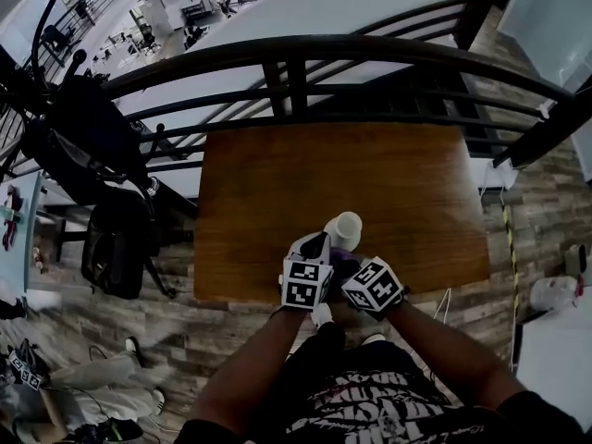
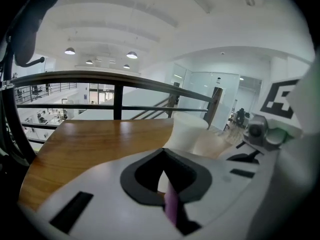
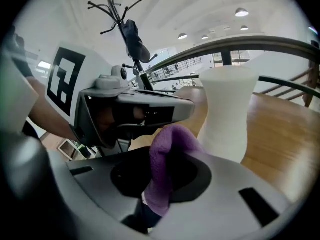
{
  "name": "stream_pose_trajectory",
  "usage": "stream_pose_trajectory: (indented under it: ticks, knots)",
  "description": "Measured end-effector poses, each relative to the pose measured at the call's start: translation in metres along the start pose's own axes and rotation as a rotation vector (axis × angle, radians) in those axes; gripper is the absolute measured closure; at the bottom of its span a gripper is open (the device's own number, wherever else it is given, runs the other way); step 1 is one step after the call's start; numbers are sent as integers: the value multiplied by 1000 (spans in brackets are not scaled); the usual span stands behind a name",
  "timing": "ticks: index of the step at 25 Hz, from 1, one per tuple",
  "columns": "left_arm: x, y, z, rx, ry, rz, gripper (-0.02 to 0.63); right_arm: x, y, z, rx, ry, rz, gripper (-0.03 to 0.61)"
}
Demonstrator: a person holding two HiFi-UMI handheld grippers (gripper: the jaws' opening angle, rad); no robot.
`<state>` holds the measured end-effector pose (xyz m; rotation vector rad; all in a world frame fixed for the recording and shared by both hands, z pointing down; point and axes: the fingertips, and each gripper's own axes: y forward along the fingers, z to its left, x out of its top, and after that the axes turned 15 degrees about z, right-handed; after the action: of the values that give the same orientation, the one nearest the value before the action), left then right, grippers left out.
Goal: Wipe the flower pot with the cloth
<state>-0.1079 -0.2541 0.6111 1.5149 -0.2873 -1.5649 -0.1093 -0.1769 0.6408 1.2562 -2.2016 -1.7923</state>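
Note:
A white flower pot (image 1: 344, 229) stands upright near the front edge of the brown wooden table (image 1: 268, 192). In the right gripper view the pot (image 3: 227, 114) rises just beyond my right gripper (image 3: 160, 184), which is shut on a bunched purple cloth (image 3: 170, 159). From the head view, the cloth (image 1: 346, 267) shows darkly at the pot's foot, between the two grippers. My left gripper (image 1: 319, 245) sits just left of the pot's base. Along its own jaws (image 2: 167, 194) the pot (image 2: 187, 131) stands ahead, untouched. A thin purple strip shows in the slot; the jaws' state is unclear.
A black metal railing (image 1: 296, 63) runs along the table's far side, with an open drop beyond it. A black bag on a chair (image 1: 116, 239) stands left of the table, and a coat rack (image 3: 125, 24) is nearby. The person's legs are at the front edge.

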Motion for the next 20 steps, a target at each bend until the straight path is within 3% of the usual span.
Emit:
stream_pose_trajectory:
  ticks: [4,9,16,20]
  knots:
    - [-4,-4,9,4,-17,-1,614,-5,2,17,66,-16,22,525]
    - [-1,-5,12,-4,-54,-19,614,-52,-24,10,83,-9,17,525]
    - [-10,0,17,1,-86,-6,614,-128,-80,-87,-107,195,-2,525]
    - [-16,3,14,8,-89,3,614,-141,-108,-146,-249,260,-32,525]
